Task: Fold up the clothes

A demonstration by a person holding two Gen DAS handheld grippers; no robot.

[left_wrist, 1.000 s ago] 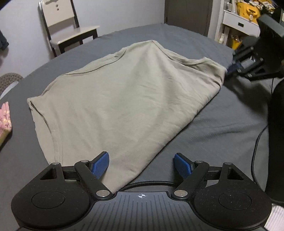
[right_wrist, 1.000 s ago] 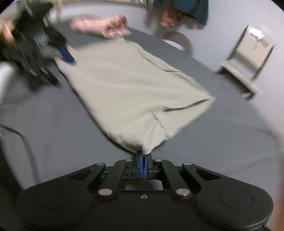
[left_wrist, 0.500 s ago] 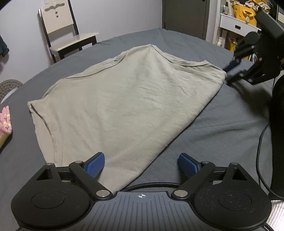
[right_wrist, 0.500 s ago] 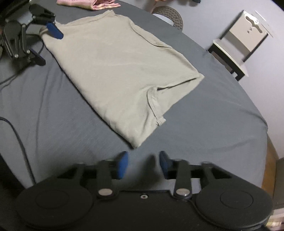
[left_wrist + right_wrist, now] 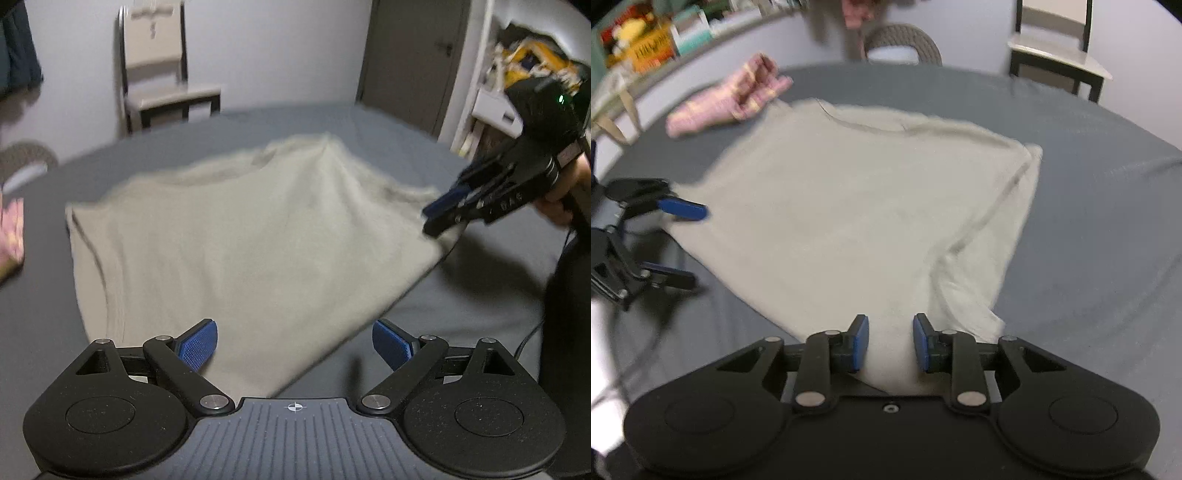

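A beige T-shirt lies spread on the grey-covered bed. My left gripper stands open low over the shirt's near edge, which runs between its blue pads without touching them. It also shows at the left of the right wrist view, as the left gripper, fingers wide apart. My right gripper is open with a narrow gap, and a corner of the shirt lies between its pads. In the left wrist view the right gripper points down onto the shirt's far right corner.
A pink garment lies beside the shirt near the bed's edge. A chair stands past the bed by the wall. A hand holds the right gripper. A black cable trails at right.
My right gripper let go of the shirt's corner, opened and pulled back, then came down over that corner again with a narrower gap. The left gripper stayed open at the near edge.
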